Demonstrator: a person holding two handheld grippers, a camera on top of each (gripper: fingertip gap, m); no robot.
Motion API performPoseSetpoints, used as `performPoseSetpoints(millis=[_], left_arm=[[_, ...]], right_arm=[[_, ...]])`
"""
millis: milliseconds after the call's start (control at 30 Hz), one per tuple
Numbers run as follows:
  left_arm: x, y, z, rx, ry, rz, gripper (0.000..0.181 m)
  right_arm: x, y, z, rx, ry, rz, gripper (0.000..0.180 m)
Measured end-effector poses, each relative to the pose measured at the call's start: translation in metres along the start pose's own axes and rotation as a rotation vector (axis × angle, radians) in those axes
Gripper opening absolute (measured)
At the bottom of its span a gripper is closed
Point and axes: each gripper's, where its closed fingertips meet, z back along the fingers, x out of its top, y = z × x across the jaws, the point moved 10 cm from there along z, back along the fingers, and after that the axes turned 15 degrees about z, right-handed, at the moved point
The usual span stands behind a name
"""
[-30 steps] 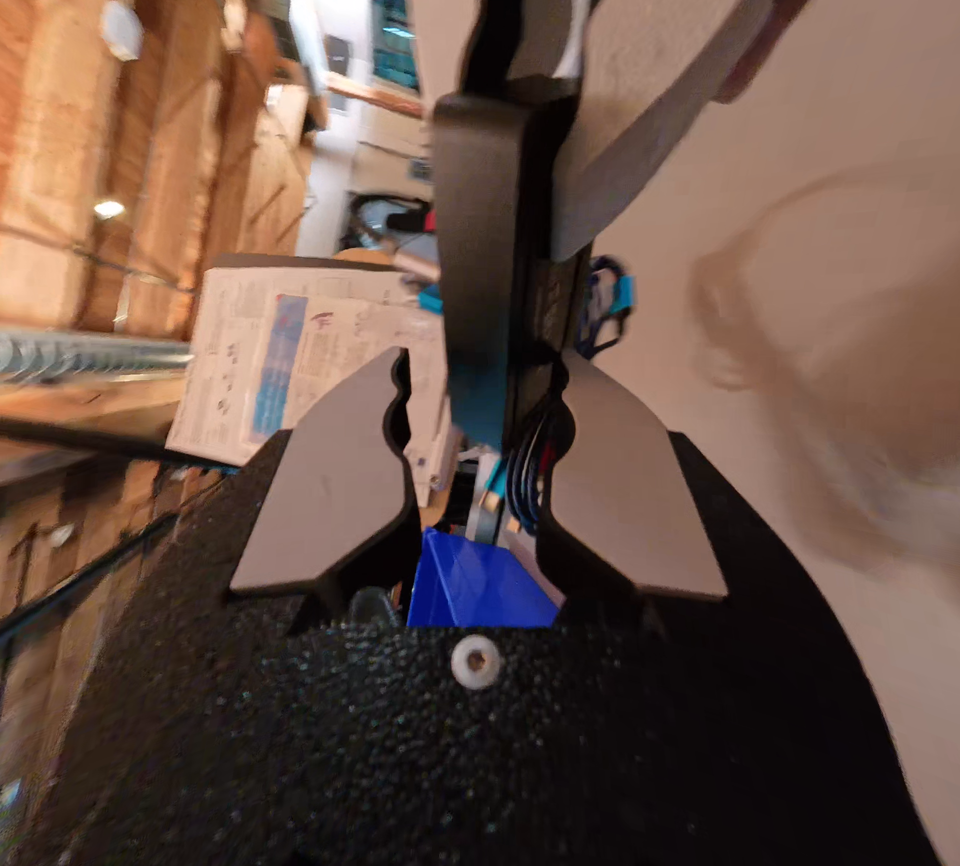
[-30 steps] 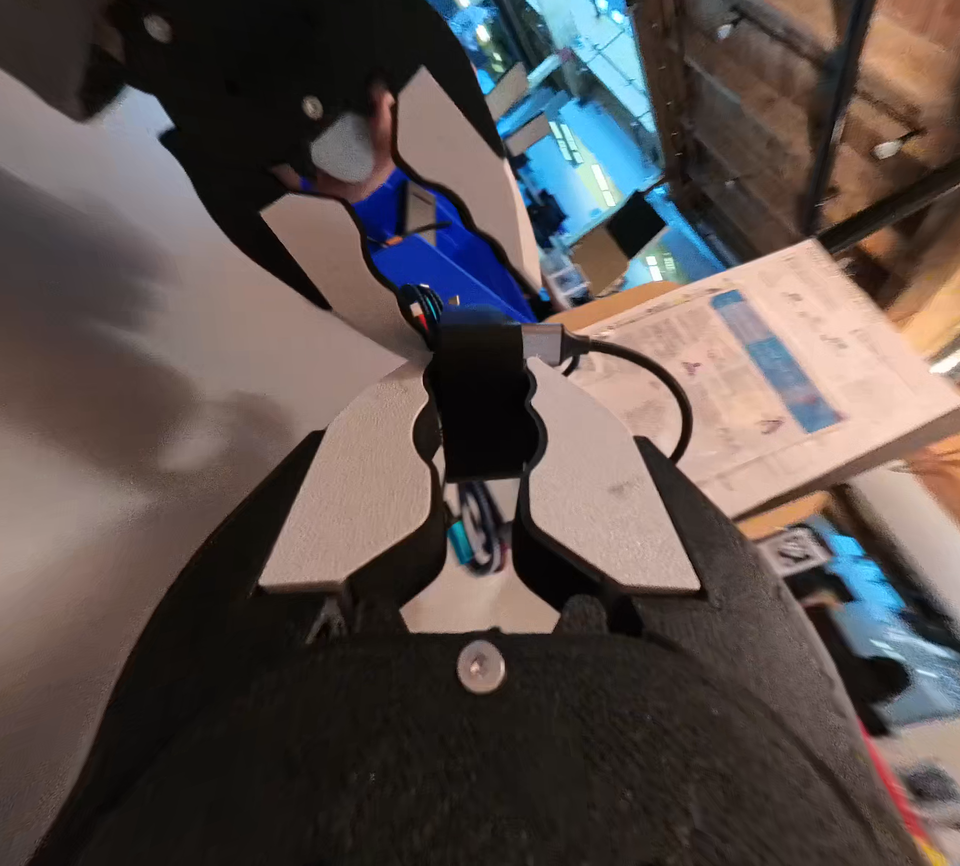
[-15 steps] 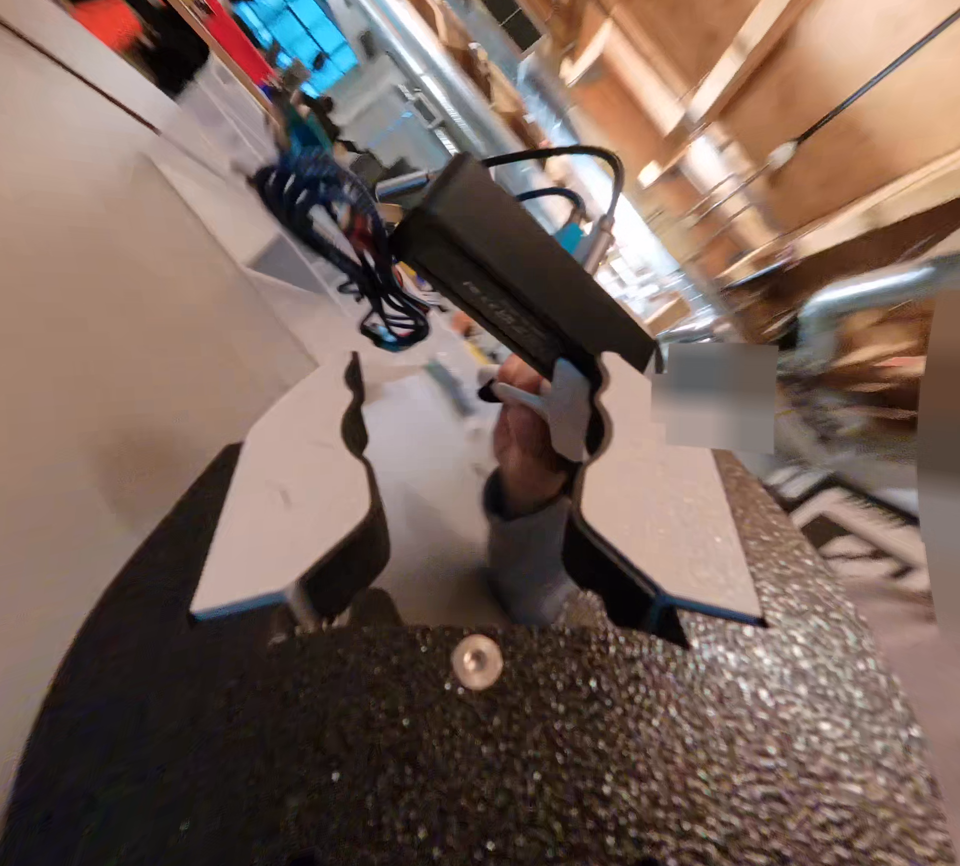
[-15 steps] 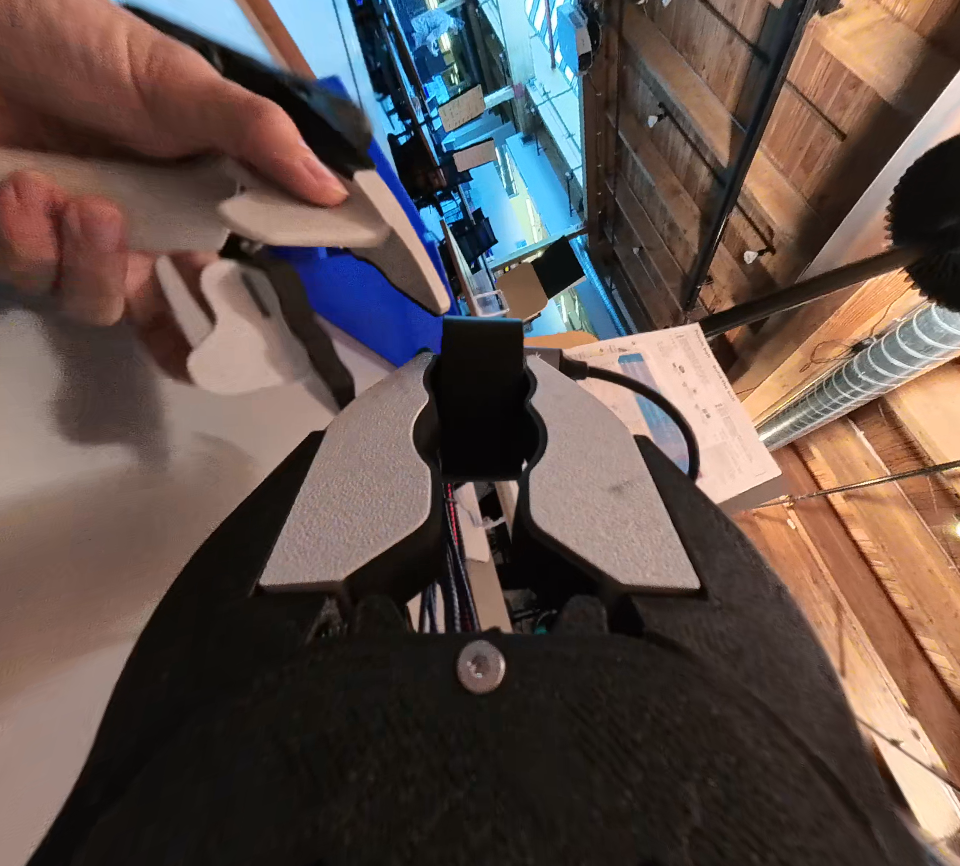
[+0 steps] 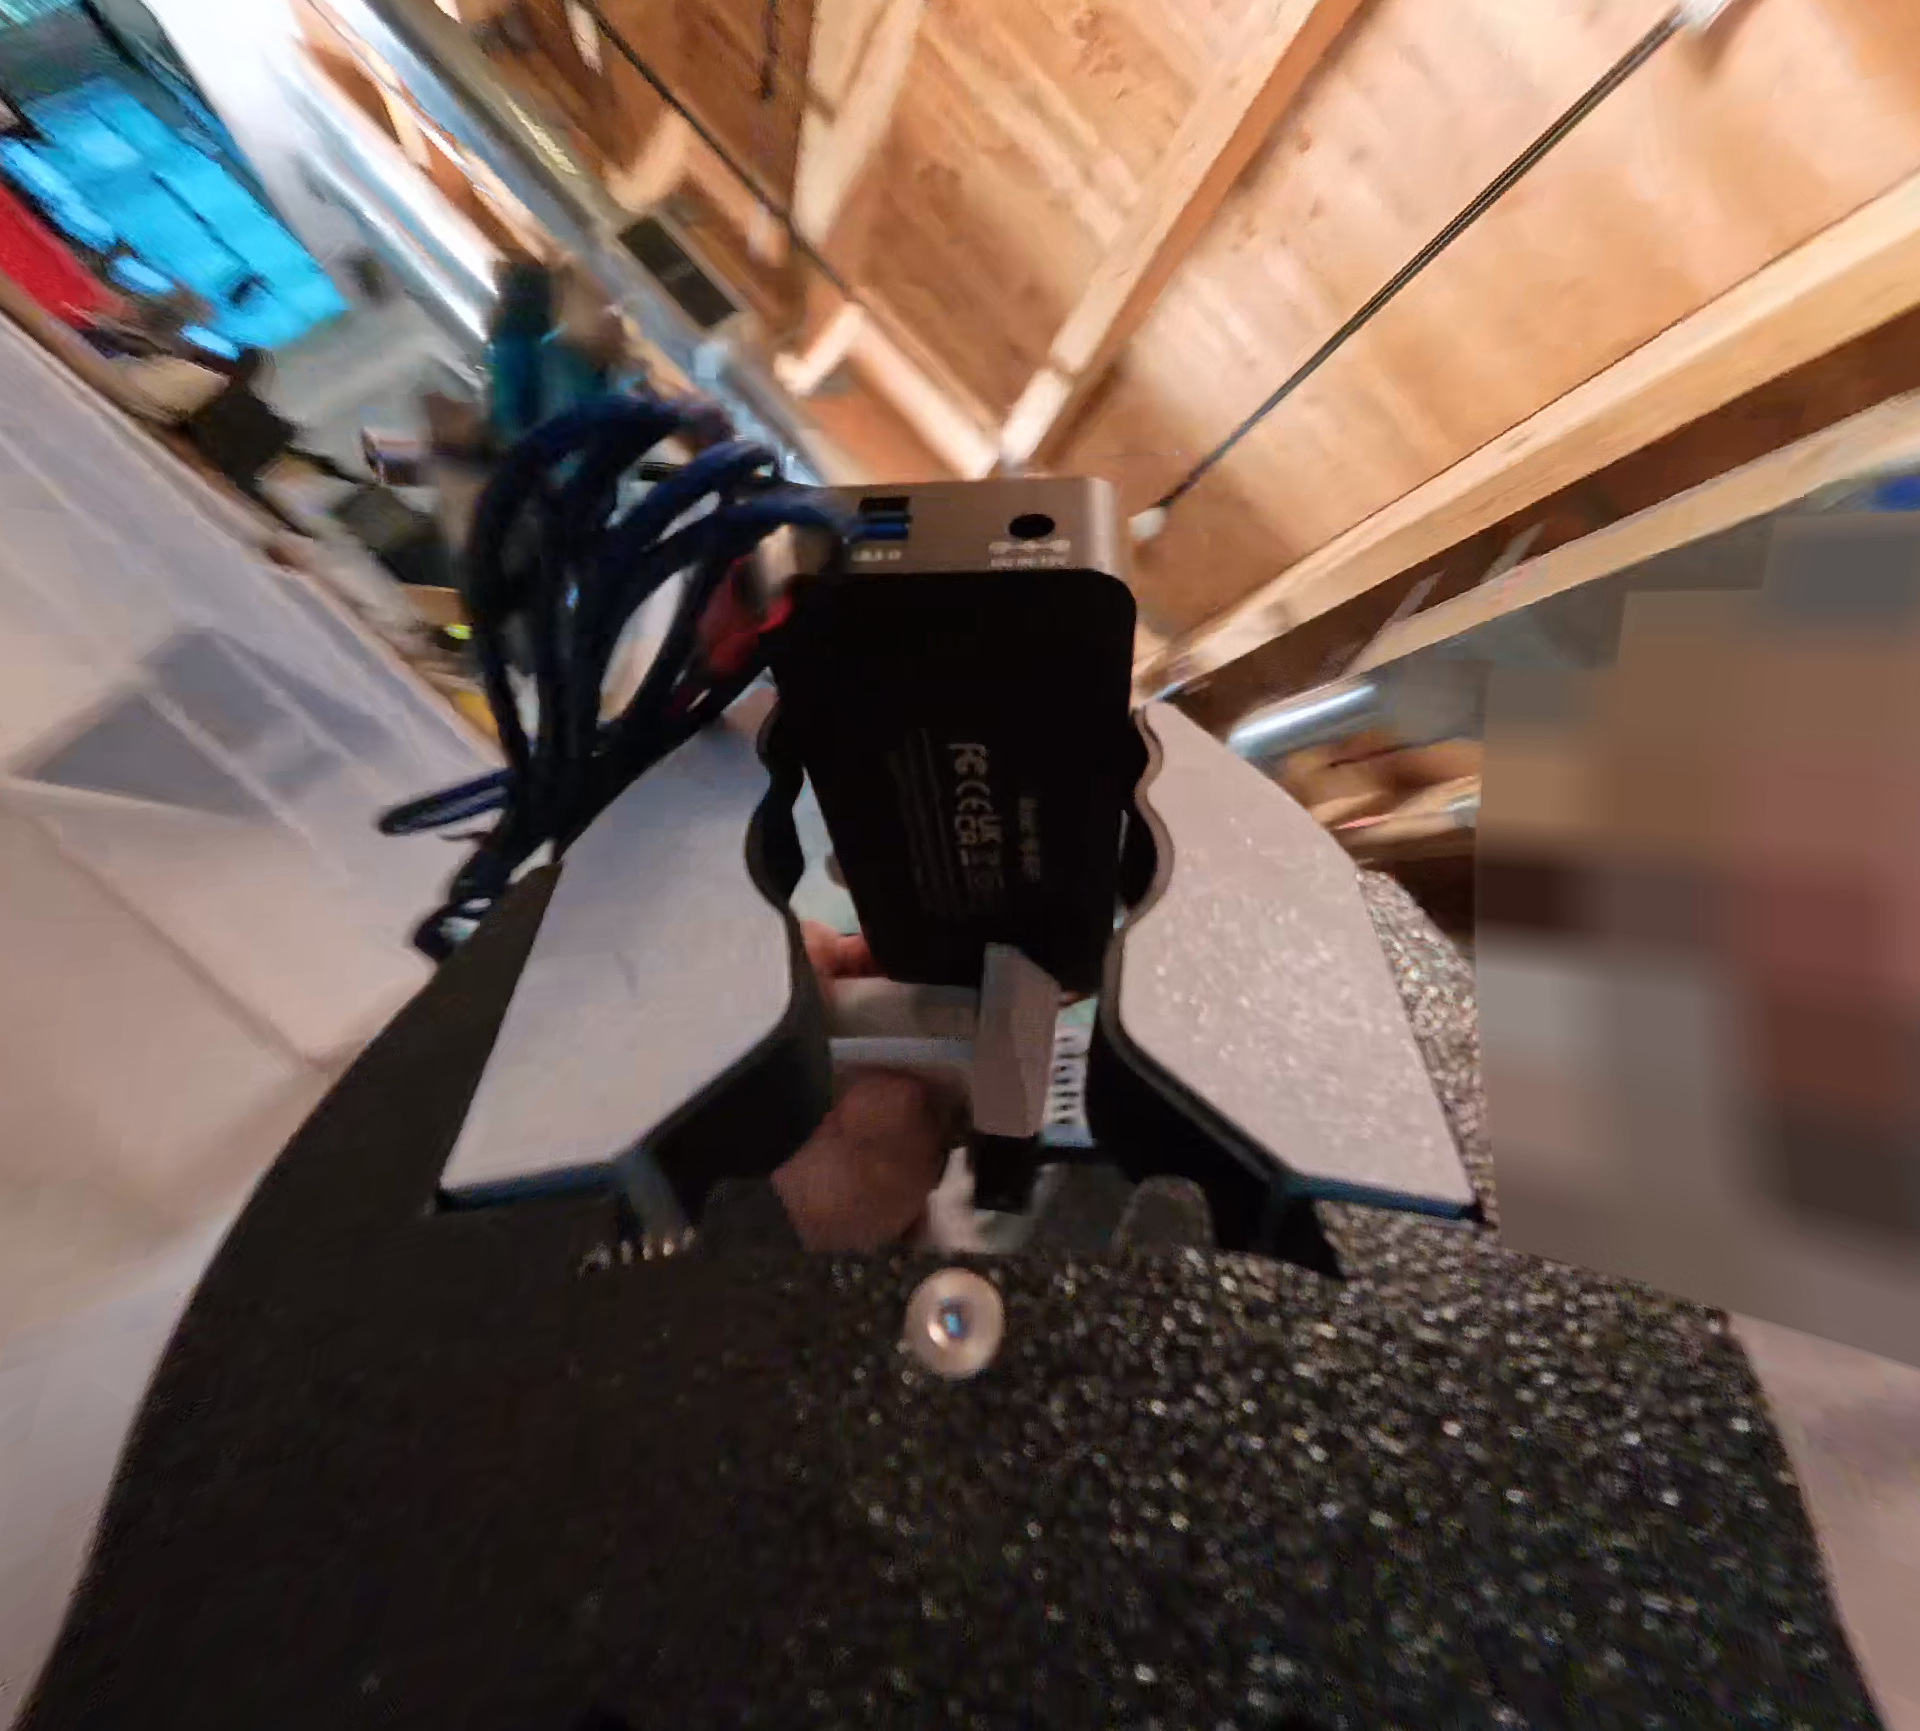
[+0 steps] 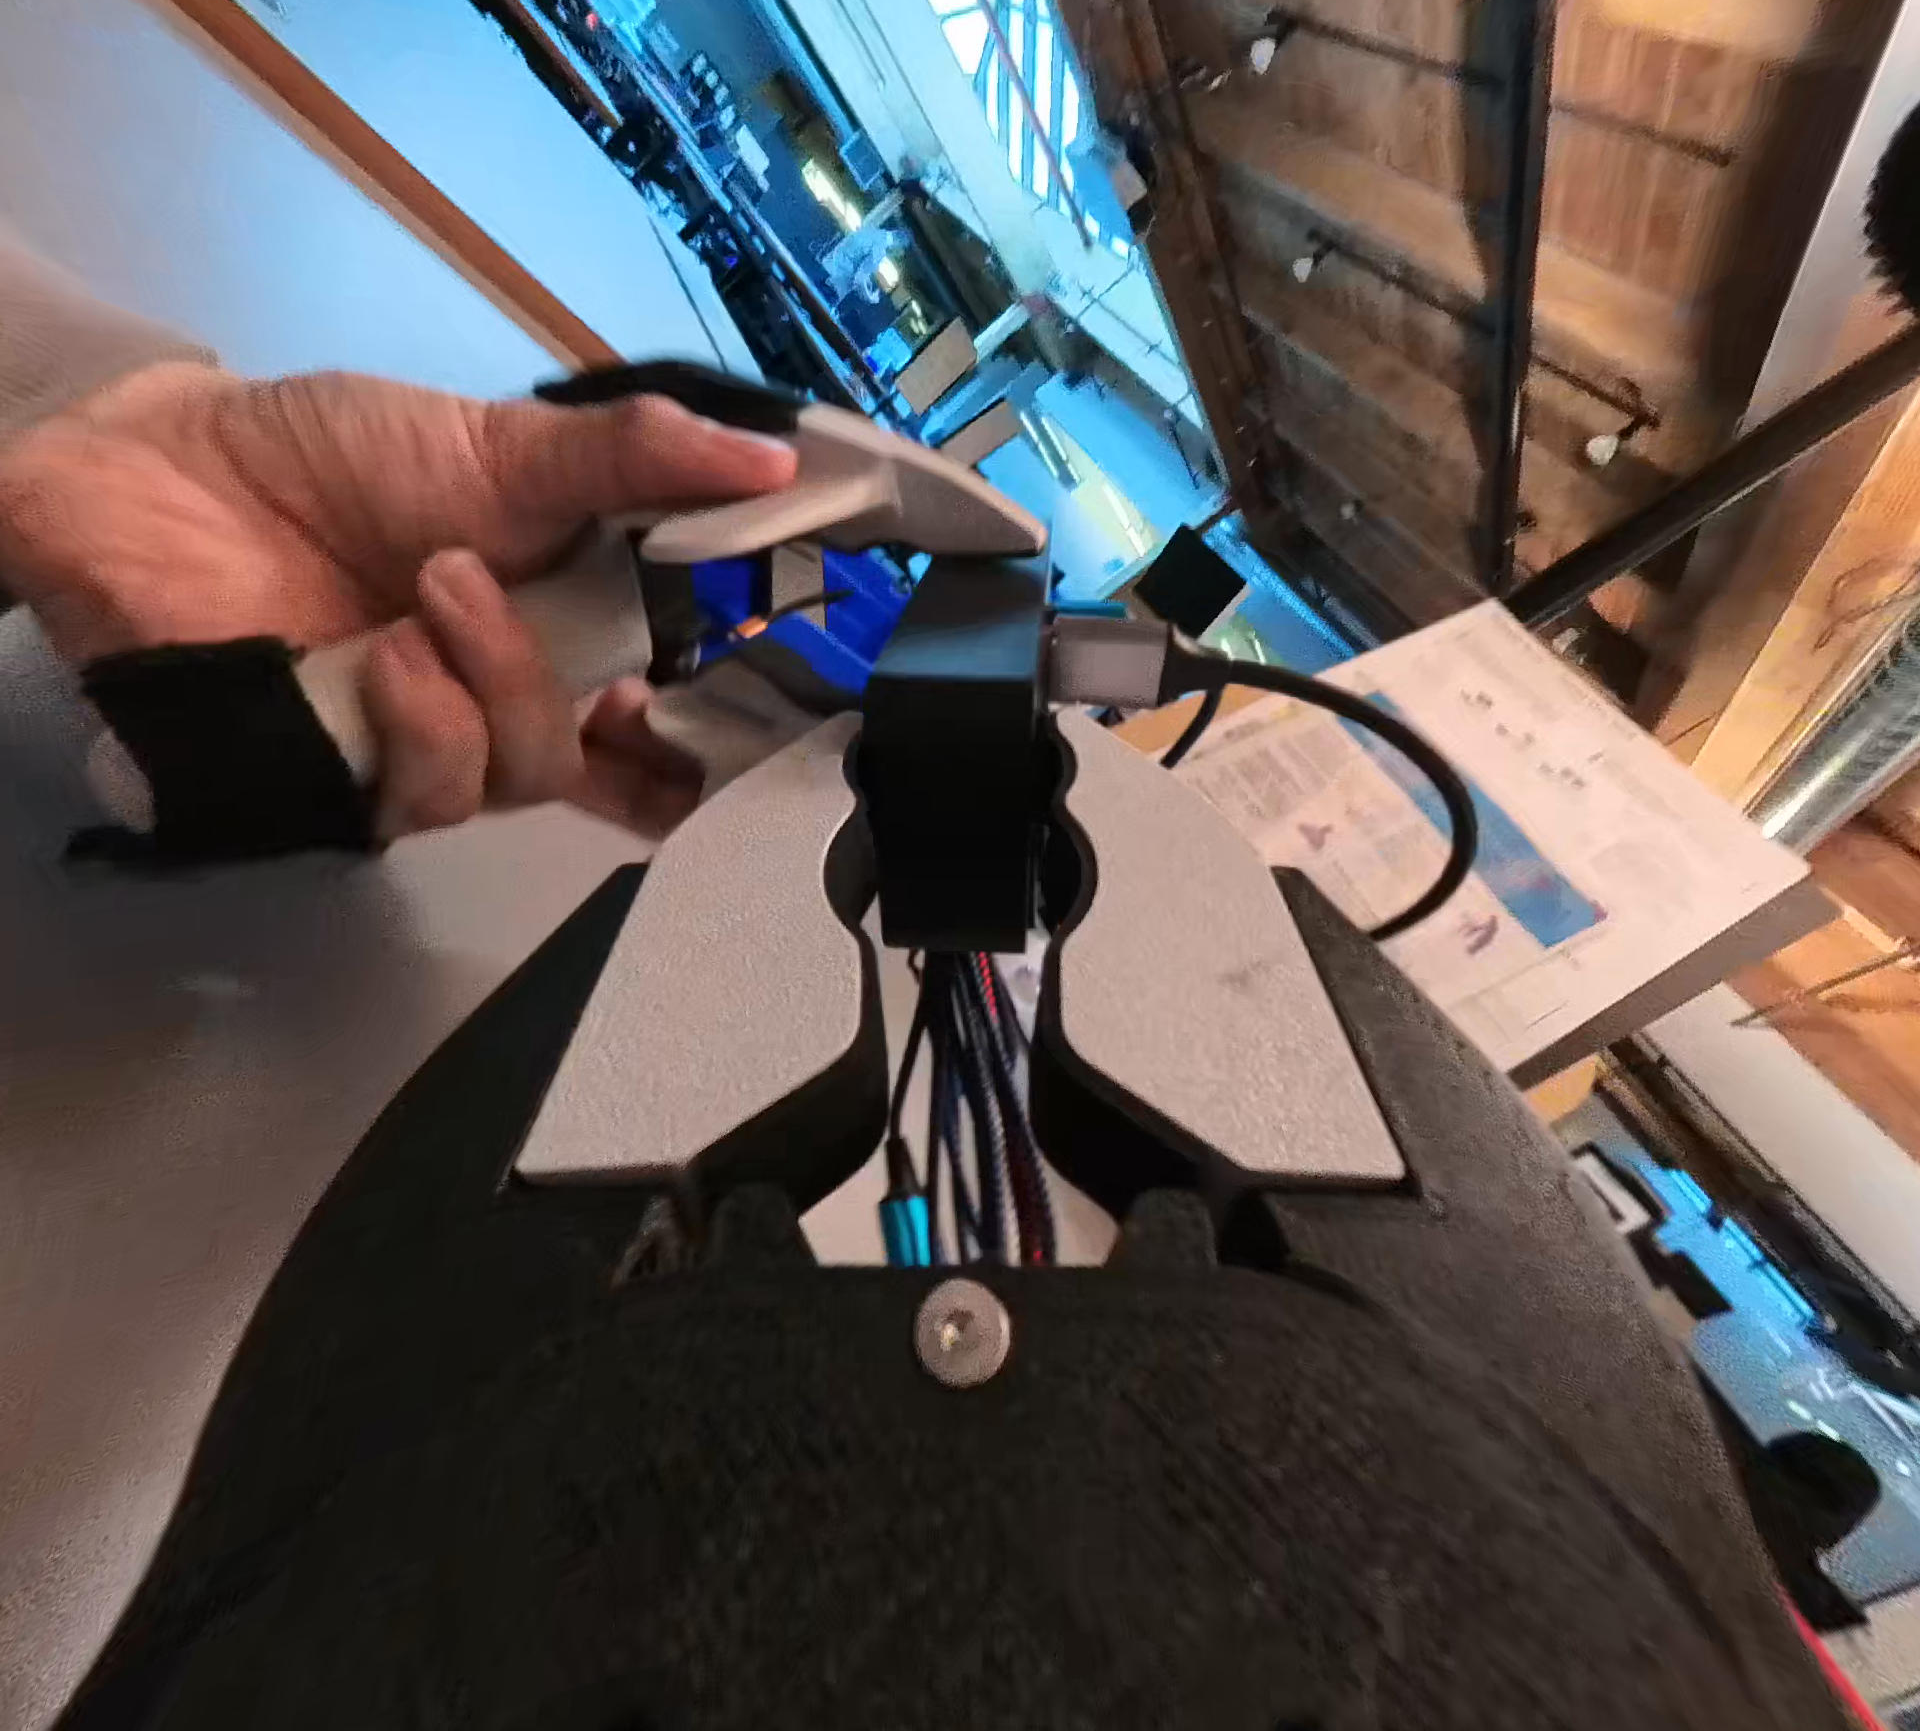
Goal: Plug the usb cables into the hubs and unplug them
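Both grippers are up off the white surface (image 6: 208,1058) and tipped way over, so there's open air all around them and the nearest edges are each other's.

The right gripper (image 6: 956,746) has its fingers clamped tight on the black hub (image 6: 956,777), gripping it by its two long sides about mid-body. A silver plug (image 6: 1101,673) sticks out of the hub's right side, and its black cable (image 6: 1455,829) loops out and down past the right finger, so that side is a bit crowded. A bundle of blue and red braided cables (image 6: 977,1110) hangs under the hub, between the fingers.

The left gripper (image 5: 956,725) comes at the same hub from the other side. Its fingers are drawn in to roughly the hub's width. The right one looks to be against the hub's edge and there's a sliver of gap on the left lower down, so I can't tell if it's actually squeezing.

Only the left wrist view shows the hub's silver end (image 5: 977,528) with its ports, and the dark blue cables trailing off to the left. Only the right wrist view shows the person's hand (image 6: 312,559) on the left gripper, a blue bin (image 6: 831,611) behind it, and a printed sheet (image 6: 1558,850) off to the right.
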Motion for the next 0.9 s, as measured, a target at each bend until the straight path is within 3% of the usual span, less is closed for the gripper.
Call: performPoseSetpoints(millis=[200, 333, 400, 533, 600, 900], left_arm=[[0.019, -0.023, -0.009, 0.300, 0.170, -0.610, 0.059], [0.019, -0.037, -0.015, 0.580, 0.450, -1.180, 0.059], [0.008, -0.038, -0.020, 0.604, 0.630, -1.325, 0.059], [-0.017, -0.033, -0.028, 0.571, 0.866, -1.456, 0.058], [-0.024, -0.028, -0.031, 0.550, 0.933, -1.468, 0.058], [-0.033, -0.027, -0.033, 0.466, 0.979, -1.493, 0.059]], right_arm=[[-0.017, -0.005, 0.002, 0.127, -0.017, -0.213, 0.050], [-0.015, -0.039, 0.018, 0.234, -0.074, -0.425, 0.062], [-0.016, -0.050, 0.023, 0.221, -0.099, -0.519, 0.064], [-0.034, -0.034, 0.018, 0.356, -0.085, -0.627, 0.070], [-0.040, -0.023, 0.017, 0.402, -0.118, -0.633, 0.065], [-0.033, -0.019, 0.020, 0.395, -0.201, -0.491, 0.057]])
